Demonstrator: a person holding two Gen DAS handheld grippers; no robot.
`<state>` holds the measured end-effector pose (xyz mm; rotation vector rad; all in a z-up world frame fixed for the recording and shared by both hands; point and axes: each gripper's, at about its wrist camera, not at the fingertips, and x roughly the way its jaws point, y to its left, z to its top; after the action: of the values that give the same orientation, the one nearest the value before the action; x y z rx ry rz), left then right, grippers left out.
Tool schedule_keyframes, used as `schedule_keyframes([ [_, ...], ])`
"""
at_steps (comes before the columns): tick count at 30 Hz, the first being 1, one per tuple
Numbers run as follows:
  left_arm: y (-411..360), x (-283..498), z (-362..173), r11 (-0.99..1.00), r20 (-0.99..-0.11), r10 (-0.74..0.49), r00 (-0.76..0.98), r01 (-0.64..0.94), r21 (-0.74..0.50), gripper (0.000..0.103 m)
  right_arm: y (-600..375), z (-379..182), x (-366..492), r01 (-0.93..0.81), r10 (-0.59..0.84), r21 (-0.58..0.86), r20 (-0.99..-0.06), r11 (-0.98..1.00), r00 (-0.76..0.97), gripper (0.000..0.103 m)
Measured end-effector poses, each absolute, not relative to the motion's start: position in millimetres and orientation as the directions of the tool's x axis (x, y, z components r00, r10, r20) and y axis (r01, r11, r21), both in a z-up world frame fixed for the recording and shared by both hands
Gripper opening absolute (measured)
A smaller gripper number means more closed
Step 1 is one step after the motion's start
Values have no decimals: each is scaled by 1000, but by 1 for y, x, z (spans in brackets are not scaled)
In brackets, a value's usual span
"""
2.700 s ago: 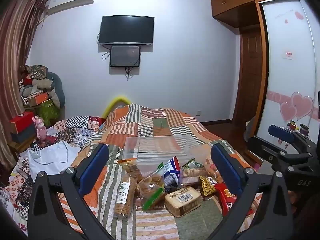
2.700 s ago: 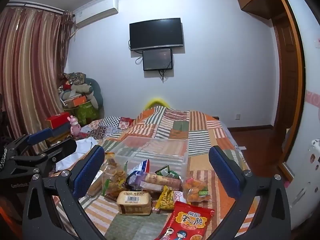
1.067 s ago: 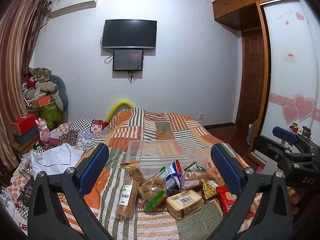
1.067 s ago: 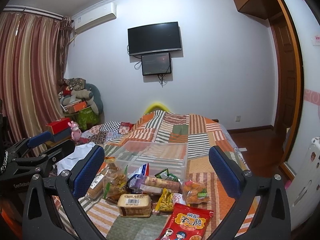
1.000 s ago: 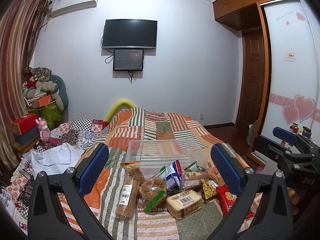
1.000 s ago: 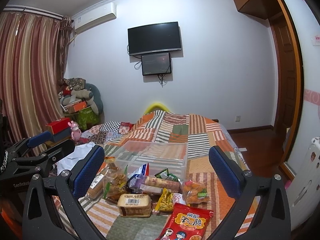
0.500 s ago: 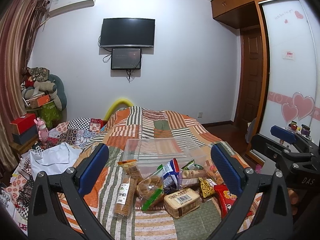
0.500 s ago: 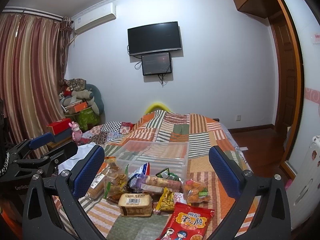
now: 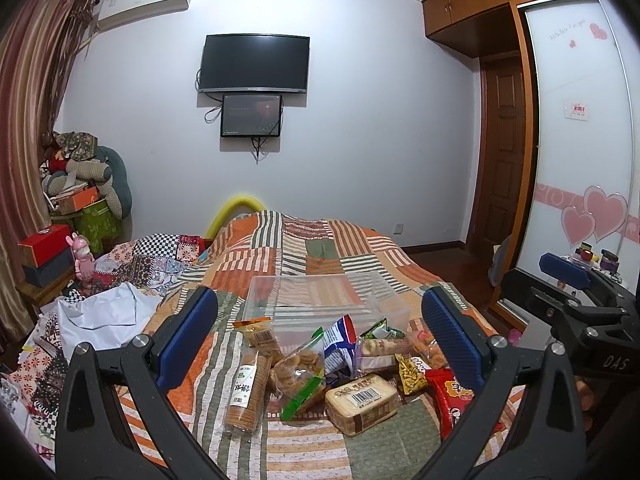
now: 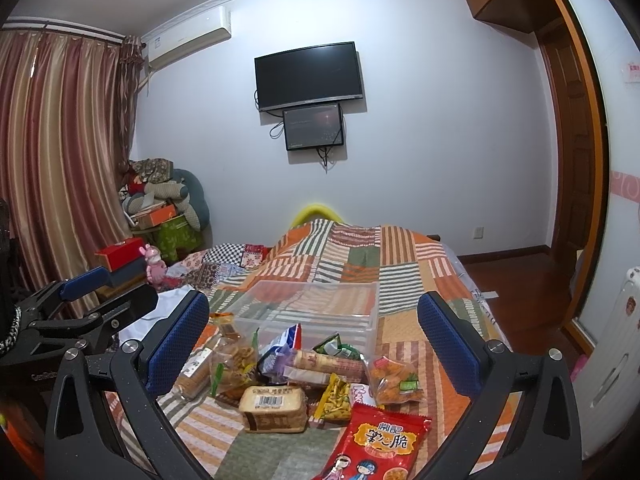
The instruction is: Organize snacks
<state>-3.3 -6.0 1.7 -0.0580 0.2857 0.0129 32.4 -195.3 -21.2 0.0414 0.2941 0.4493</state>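
Seen from the left wrist, the left gripper (image 9: pixel 320 336) hangs wide apart and empty above a patchwork quilt (image 9: pixel 304 248), framing a heap of snacks: a tall cracker sleeve (image 9: pixel 247 388), a bag of round biscuits (image 9: pixel 300 372), a barcoded bread loaf (image 9: pixel 362 398), all just before a clear plastic bin (image 9: pixel 320 300). Only this view catches the heart-decorated wardrobe door (image 9: pixel 576 160); the right gripper (image 9: pixel 576 292) shows sidelong, spread unreadable there. From the right wrist, the right gripper (image 10: pixel 314 338) is likewise wide and empty, and a red chip bag (image 10: pixel 380 440) lies nearest, with striped curtains (image 10: pixel 60 160) in sight.
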Motion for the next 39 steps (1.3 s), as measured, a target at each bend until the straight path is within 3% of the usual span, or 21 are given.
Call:
schedule_keyframes([
  [16, 2, 0, -6, 1000, -315, 22, 949, -26, -8, 103, -197, -31, 40, -373, 390, 117, -329, 920, 860, 103],
  [24, 24, 19, -36, 999, -442, -1, 897, -16, -33, 103, -210, -61, 56, -335, 356, 131, -473, 933, 806, 103],
  [28, 37, 30, -54, 997, -504, 5, 864, -42, -62, 95, -220, -81, 63, -303, 315, 116, -555, 946, 770, 103],
  [33, 51, 46, -83, 995, -591, 18, 807, -73, -70, 89, -227, -108, 69, -278, 261, 80, -656, 957, 708, 92],
  [39, 65, 66, -109, 992, -660, 31, 751, -105, -73, 79, -238, -131, 80, -262, 292, 158, -726, 952, 622, 81],
])
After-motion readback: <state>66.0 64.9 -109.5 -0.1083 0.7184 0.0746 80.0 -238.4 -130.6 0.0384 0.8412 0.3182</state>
